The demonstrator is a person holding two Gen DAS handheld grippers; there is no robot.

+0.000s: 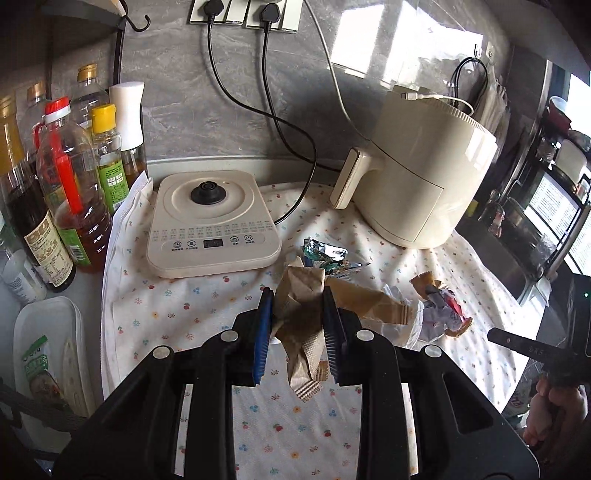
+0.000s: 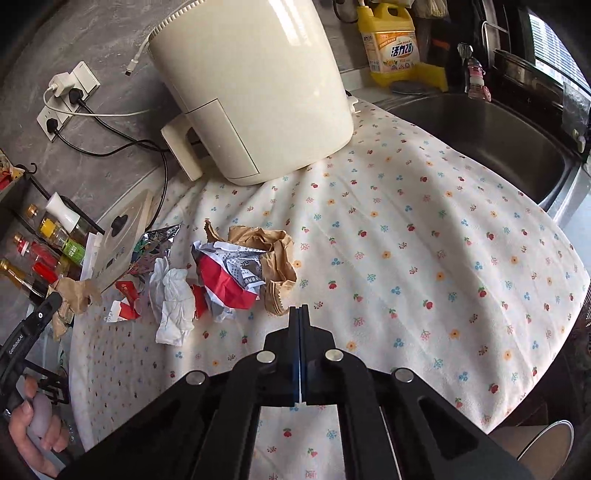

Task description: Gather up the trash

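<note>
My left gripper (image 1: 297, 299) is shut on a crumpled brown paper bag (image 1: 301, 325) and holds it above the floral cloth (image 1: 184, 314). It also shows in the right wrist view (image 2: 74, 291). More trash lies on the cloth: a foil wrapper (image 1: 325, 254), another brown paper piece (image 1: 365, 302), a red and white crumpled wrapper (image 2: 229, 273), white tissue (image 2: 173, 302) and a brown bag (image 2: 273, 258). My right gripper (image 2: 300, 310) is shut and empty, just right of the pile.
A cream air fryer (image 1: 424, 173) stands at the back right, a kettle base (image 1: 214, 221) at the back left with oil bottles (image 1: 66, 192) beside it. A steel sink (image 2: 491, 136) lies right of the cloth. Power cords run to wall sockets (image 1: 243, 14).
</note>
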